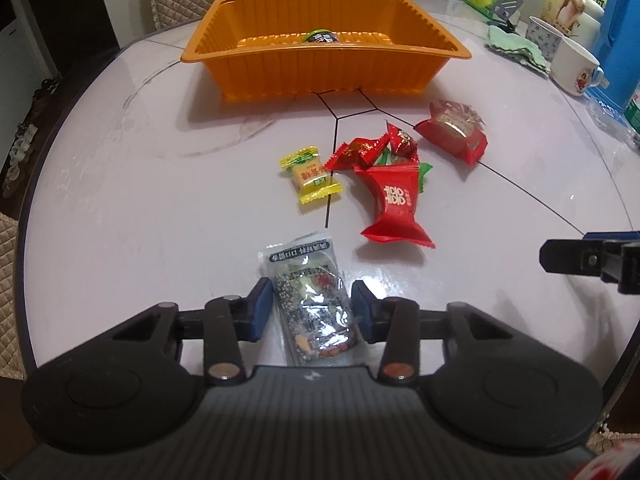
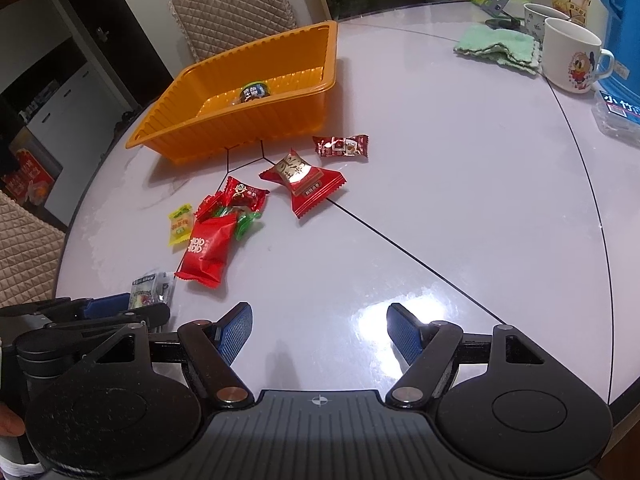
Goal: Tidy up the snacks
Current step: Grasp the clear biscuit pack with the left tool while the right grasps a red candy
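Left hand-held gripper point(image 1: 311, 308) astride silver packet point(image 1: 310, 292)

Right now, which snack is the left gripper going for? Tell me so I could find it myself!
Start at the orange tray on the pale round table, then come back past the pile of red candies toward the near edge. Lying flat between the left gripper fingers is the clear-and-silver snack packet. It is the only see-through wrapper; its neighbours are plain red or yellow.

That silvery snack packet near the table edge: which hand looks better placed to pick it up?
Left. The left gripper already straddles the silvery packet, a pad on each side. The right gripper hangs open over bare table.
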